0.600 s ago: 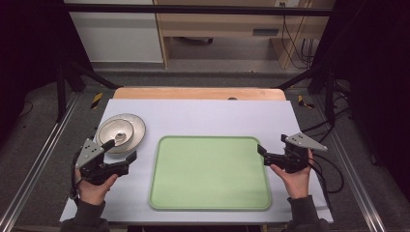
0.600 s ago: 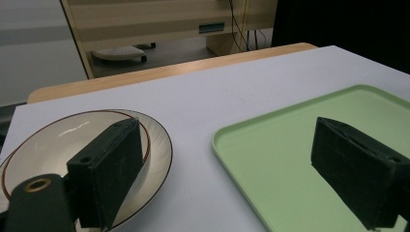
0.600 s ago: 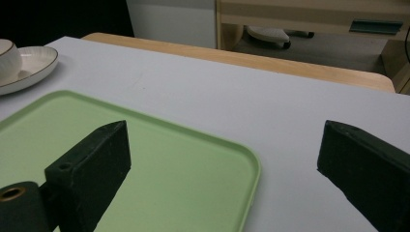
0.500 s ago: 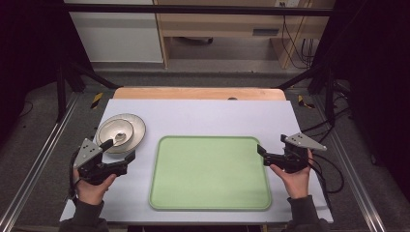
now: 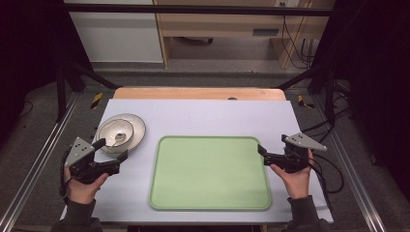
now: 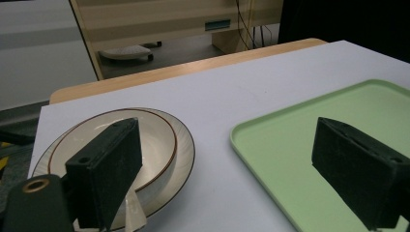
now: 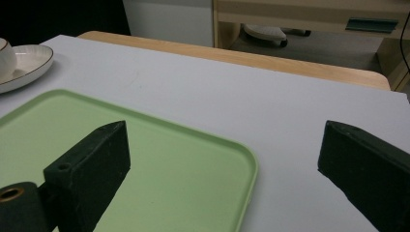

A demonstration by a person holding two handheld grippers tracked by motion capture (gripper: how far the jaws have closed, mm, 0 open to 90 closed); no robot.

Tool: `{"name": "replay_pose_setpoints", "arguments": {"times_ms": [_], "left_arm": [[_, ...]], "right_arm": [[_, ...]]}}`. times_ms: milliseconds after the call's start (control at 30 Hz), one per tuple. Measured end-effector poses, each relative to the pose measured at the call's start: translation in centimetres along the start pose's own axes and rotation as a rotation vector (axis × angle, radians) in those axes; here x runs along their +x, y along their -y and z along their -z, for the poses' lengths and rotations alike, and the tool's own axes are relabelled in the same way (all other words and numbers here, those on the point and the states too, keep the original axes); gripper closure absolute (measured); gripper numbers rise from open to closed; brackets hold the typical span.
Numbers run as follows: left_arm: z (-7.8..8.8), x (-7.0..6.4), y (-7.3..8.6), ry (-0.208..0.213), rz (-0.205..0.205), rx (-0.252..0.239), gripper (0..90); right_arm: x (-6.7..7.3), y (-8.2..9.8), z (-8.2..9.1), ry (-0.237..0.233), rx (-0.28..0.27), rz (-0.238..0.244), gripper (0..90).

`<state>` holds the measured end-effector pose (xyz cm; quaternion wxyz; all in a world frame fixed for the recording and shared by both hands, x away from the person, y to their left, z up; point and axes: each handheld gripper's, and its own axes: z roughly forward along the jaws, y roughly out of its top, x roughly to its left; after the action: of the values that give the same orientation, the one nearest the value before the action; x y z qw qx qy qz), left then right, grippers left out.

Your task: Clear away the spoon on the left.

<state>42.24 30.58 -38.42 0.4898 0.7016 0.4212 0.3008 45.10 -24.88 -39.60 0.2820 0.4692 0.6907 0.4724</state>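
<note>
Plate (image 5: 121, 132) lies just ahead of the left claw (image 5: 112, 150); jaws wide apart, holding nothing

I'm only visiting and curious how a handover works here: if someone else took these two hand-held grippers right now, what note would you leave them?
Left gripper: open, holding nothing, jaws pointing at the near edge of the plate, not gripping it.
Right gripper: open, holding nothing, at the right edge of the green tray.
Things: a bowl sits on the plate with a spoon in it, at the table's left; the tray lies bare at the middle of the white table cover.
Done: nothing moved that can be seen.
Left: probably taking hold of the dishes, perhaps to bring them onto the tray.
</note>
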Motion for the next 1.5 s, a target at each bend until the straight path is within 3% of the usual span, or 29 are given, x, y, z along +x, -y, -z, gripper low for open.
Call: {"name": "replay_pose_setpoints", "arguments": {"times_ms": [433, 900, 1500], "left_arm": [[0.4, 1.7, 0.3, -0.019, -0.006, 0.018, 10.4], [1.0, 3.2, 0.6, -0.023, -0.049, 0.059, 10.0], [-0.9, 3.8, 2.5, -0.045, -0.071, 0.172, 15.7]], "right_arm": [[0.1, 0.0, -0.1, -0.002, 0.013, 0.005, 4.8], [0.0, 0.0, -0.1, -0.005, 0.014, 0.004, 4.6], [0.1, 0.1, -0.3, -0.003, 0.025, 0.005, 4.4]]}}
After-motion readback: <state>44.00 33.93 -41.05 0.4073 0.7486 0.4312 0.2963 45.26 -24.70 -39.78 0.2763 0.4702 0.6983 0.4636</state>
